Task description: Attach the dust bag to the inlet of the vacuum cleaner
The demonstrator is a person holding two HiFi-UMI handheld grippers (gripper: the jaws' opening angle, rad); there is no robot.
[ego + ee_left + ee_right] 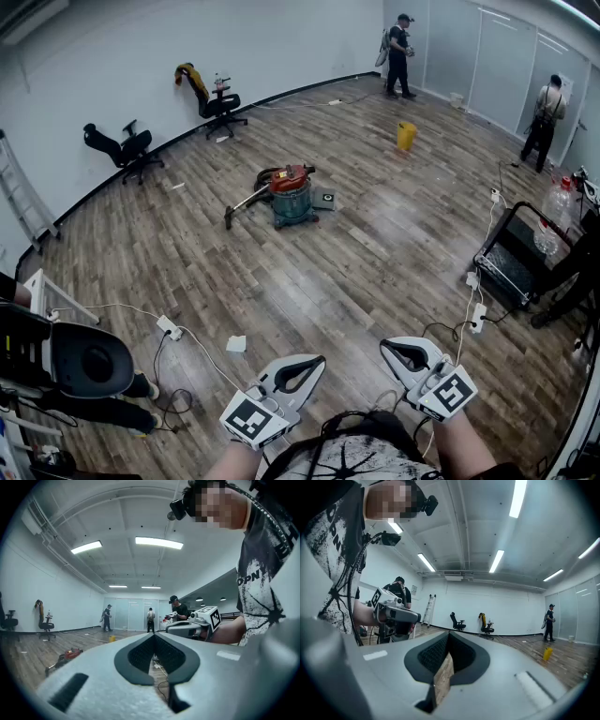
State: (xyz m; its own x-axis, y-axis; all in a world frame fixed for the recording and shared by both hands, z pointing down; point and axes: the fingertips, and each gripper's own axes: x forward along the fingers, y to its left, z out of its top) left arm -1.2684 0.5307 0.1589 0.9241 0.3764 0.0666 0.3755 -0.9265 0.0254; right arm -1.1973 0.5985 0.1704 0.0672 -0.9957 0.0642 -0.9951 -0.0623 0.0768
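Vacuum (292,195) stands on the floor (375,272) well ahead of both grippers, nearer the line of the left gripper (311,364) than of the right gripper (390,349). Both grippers are closed and empty. No dust bag can be made out.

Big open room: grey-brown wood-plank floor (356,272), plain white wall (122,56), one black swivel office chair (127,150) near it, a second black office chair (220,108) further along, silver metal ladder (19,202) on the left, frosted glass wall panels (487,56) at the far end, long white ceiling strip lights (159,542) on.
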